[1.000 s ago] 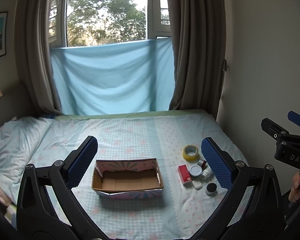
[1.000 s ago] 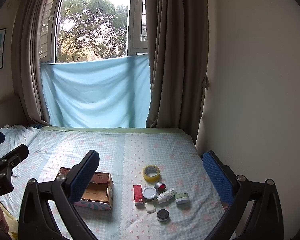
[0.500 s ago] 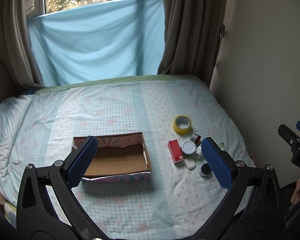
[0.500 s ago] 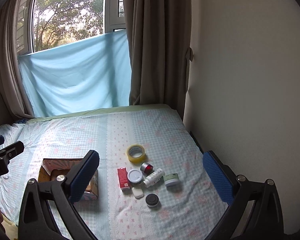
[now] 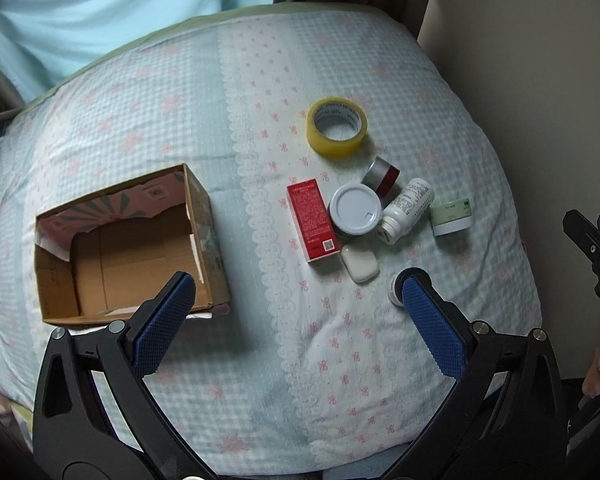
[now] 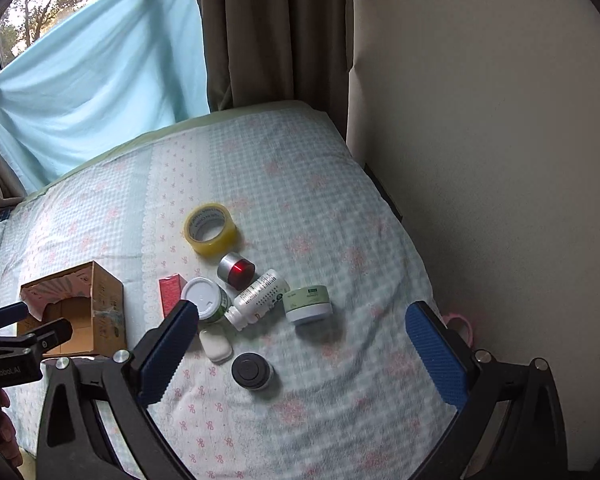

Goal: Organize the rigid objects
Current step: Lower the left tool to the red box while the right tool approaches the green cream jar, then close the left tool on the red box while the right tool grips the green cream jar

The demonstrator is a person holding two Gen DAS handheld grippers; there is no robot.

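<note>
Left wrist view: left gripper is spread wide, holding nothing, above the bed. Cardboard box sits just beyond its left finger and shows only bare cardboard inside. Beyond the right finger is the loose cluster: red carton, white-lidded jar, white bottle lying down, silver-red cap, green jar, white soap-like block. Tape roll lies farther out. Black-lidded jar is partly hidden behind the right fingertip.

Right wrist view: right gripper is also fully open and empty. The cluster lies between and just past its fingers; the black-lidded jar is nearest, the green jar just ahead. The left fingertip overlaps the white-lidded jar in the picture; contact can't be confirmed. The box is off past the left finger.

Progress, as a judgement: nothing is packed yet; all eight items remain on the sheet and the first pick has not been made.
</note>
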